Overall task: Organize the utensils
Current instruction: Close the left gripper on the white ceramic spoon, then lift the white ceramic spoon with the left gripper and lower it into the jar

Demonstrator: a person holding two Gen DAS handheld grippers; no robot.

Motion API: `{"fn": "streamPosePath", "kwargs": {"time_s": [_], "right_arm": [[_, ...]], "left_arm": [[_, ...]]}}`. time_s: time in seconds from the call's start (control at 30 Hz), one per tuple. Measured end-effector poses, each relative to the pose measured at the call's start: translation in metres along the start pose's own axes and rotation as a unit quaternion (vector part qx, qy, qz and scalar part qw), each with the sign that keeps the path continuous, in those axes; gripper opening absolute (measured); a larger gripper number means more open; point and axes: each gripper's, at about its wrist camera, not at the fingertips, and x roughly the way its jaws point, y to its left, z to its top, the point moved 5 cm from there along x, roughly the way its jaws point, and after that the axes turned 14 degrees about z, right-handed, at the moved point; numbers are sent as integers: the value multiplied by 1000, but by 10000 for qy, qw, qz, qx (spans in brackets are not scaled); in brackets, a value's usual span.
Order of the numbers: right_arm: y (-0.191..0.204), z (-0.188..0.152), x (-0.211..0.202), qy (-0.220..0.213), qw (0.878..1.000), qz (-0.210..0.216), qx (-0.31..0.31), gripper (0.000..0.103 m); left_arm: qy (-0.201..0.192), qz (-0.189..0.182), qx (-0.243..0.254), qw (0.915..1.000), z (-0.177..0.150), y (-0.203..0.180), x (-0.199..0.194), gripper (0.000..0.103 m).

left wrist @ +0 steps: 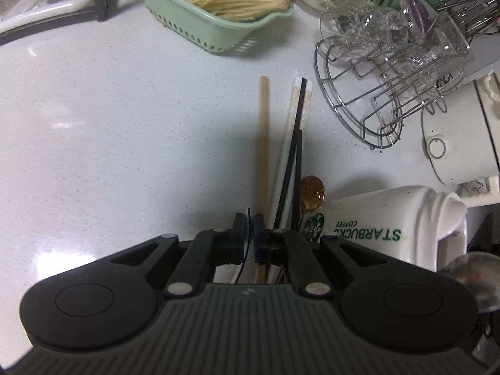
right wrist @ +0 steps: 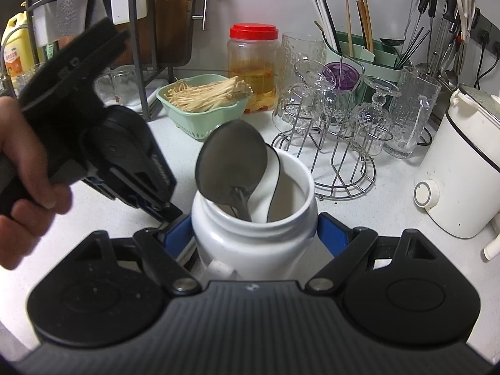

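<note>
between right claw [right wrist: 254,234] pads, white mug [right wrist: 250,237] holds spoons; left claw [left wrist: 249,234] closed empty

The table [left wrist: 109,125] is a glossy, speckled pale stone-like surface that catches glare. At the upper centre of the left wrist view, the green basket [left wrist: 200,28] is smooth perforated plastic. The rack [left wrist: 359,109] at right is shiny bent metal wire holding clear textured glassware. The mug [right wrist: 250,237] at the centre of the right wrist view is glossy white ceramic, and the spoon [right wrist: 231,165] in it is dull brushed metal.
</note>
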Motion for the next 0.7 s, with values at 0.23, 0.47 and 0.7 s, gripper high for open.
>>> {"fn": "streamPosePath", "kwargs": {"time_s": [0.23,0.47,0.7], "right_arm": [[0,2,3,-13,10000,-26,-14,89],[2,3,4,10,10000,-52,-16,89],[5,6,7,-14,10000,-48,-45,89]], "left_arm": [[-500,-84,-146,9986,4,18,-35,5],[-1205,-152,-112,9925,4,24,-80,5],[-1572,-90,153,9874,-4,19,-100,5]]}}
